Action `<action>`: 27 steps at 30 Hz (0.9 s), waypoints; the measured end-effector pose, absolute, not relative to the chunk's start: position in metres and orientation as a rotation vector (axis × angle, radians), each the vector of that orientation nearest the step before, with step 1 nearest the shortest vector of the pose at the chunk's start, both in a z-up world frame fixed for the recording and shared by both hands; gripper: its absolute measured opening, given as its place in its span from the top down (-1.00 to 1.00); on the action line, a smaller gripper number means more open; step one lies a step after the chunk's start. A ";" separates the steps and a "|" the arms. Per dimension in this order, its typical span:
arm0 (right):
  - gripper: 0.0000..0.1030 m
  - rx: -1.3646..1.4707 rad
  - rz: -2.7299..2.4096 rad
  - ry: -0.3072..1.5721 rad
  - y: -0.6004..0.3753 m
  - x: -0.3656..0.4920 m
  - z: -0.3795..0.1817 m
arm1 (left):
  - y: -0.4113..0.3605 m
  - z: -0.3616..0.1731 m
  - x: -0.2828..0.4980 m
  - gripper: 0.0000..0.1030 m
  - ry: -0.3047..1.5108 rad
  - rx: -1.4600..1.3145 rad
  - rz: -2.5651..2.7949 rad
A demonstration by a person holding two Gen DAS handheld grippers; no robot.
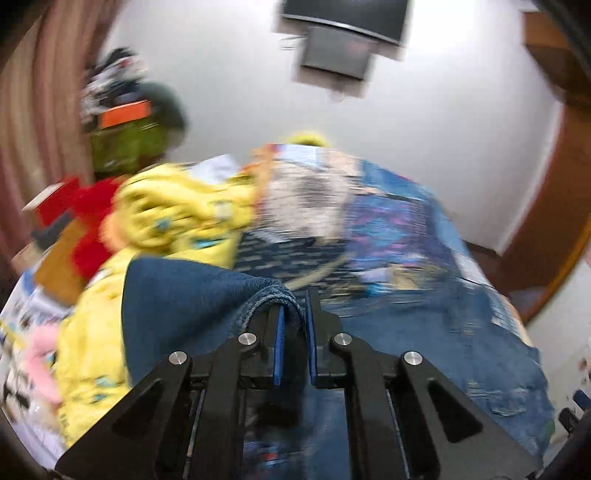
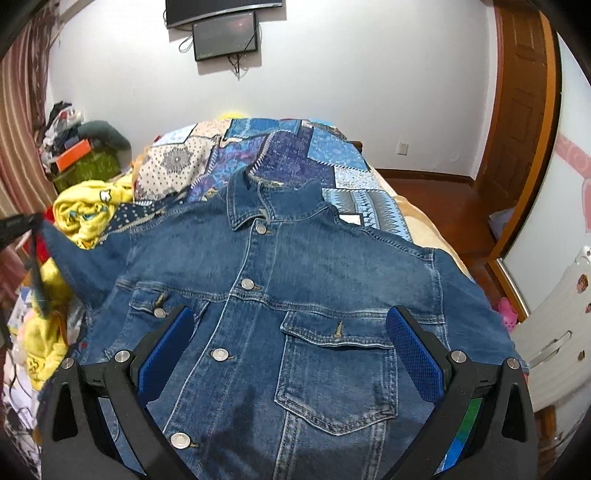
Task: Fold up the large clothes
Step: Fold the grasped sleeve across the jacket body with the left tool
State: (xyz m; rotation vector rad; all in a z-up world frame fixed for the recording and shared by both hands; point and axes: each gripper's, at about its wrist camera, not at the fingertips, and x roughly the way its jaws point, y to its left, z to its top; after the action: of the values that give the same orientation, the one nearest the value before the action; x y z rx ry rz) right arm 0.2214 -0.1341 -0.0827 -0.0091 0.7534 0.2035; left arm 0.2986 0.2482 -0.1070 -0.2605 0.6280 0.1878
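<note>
A blue denim jacket (image 2: 295, 288) lies front up and buttoned on the bed, collar at the far side. My left gripper (image 1: 294, 314) is shut on the end of the jacket's sleeve (image 1: 273, 299) and holds it lifted; the left wrist view is motion-blurred. In the right wrist view the left gripper (image 2: 31, 221) shows at the far left edge with the sleeve (image 2: 85, 258) stretched up to it. My right gripper (image 2: 290, 321) is open and empty, hovering above the jacket's chest, its blue pads (image 2: 413, 354) spread over the two pockets.
A blue patchwork bedspread (image 2: 288, 155) covers the bed. Yellow printed clothes (image 2: 88, 210) lie piled left of the jacket. A green box with an orange lid (image 2: 85, 162) stands by the curtain. A screen (image 2: 225, 35) hangs on the far wall. A wooden door (image 2: 517, 92) is at right.
</note>
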 end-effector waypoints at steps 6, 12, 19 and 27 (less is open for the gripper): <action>-1.00 0.029 0.189 0.738 -0.155 0.218 -0.081 | 0.133 -0.132 0.334 0.91 0.725 -0.176 -0.085; -1.00 0.063 0.167 0.745 -0.179 0.216 -0.084 | 0.050 -0.206 0.347 0.92 0.952 -0.120 -0.208; -1.00 0.077 0.129 0.740 -0.196 0.215 -0.084 | 0.039 -0.231 0.327 0.54 1.072 -0.116 -0.222; -1.00 0.065 0.132 0.733 -0.193 0.210 -0.082 | 0.106 -0.186 0.285 -0.38 0.949 -0.294 -0.141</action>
State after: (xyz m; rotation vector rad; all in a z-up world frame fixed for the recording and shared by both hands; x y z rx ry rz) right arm 0.2097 -0.1928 -0.0818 0.0649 0.7334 0.1324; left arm 0.2853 0.1062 -0.1864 -0.2943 0.9494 -0.1406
